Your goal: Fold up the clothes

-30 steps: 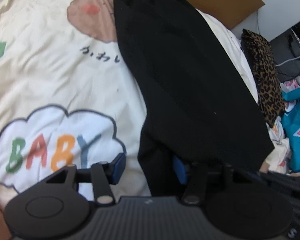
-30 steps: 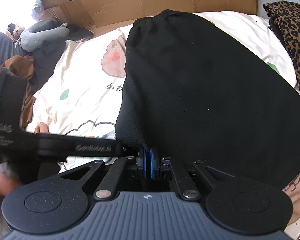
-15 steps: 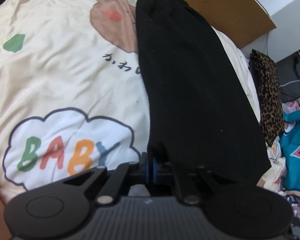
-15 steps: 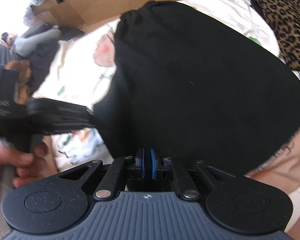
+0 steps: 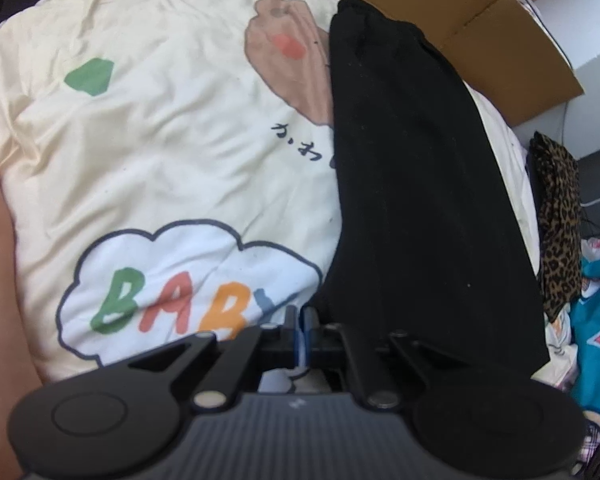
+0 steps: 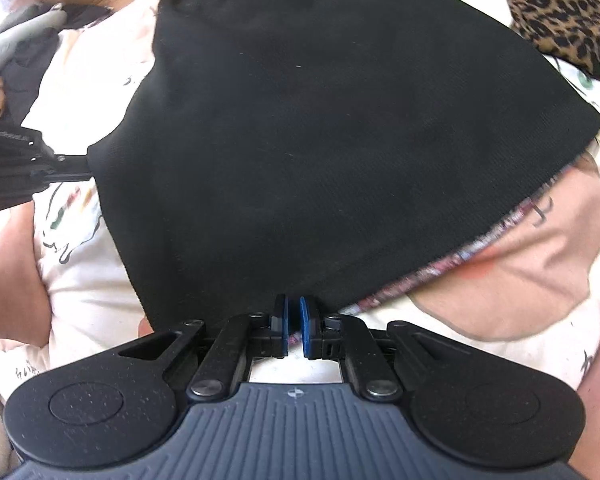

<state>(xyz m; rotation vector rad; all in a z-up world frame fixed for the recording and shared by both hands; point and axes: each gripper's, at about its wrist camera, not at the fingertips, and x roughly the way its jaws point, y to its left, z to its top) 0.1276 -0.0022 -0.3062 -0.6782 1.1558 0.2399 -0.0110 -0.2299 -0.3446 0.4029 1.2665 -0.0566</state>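
My left gripper (image 5: 299,330) has just clamped the black garment's (image 5: 420,184) seven-o'clock corner; right gripper (image 6: 294,322) pinches its hem, ready to fold.

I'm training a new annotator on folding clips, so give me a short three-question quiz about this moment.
1. Which thing do the left claw and right claw both grip? A cardboard, B black garment, C teal cloth.
2. True or false: the black garment lies on a cream blanket printed "BABY".
3. Fill in: in the left wrist view, the leopard-print fabric lies to the garment's ____.
Key: 1 B; 2 true; 3 right.
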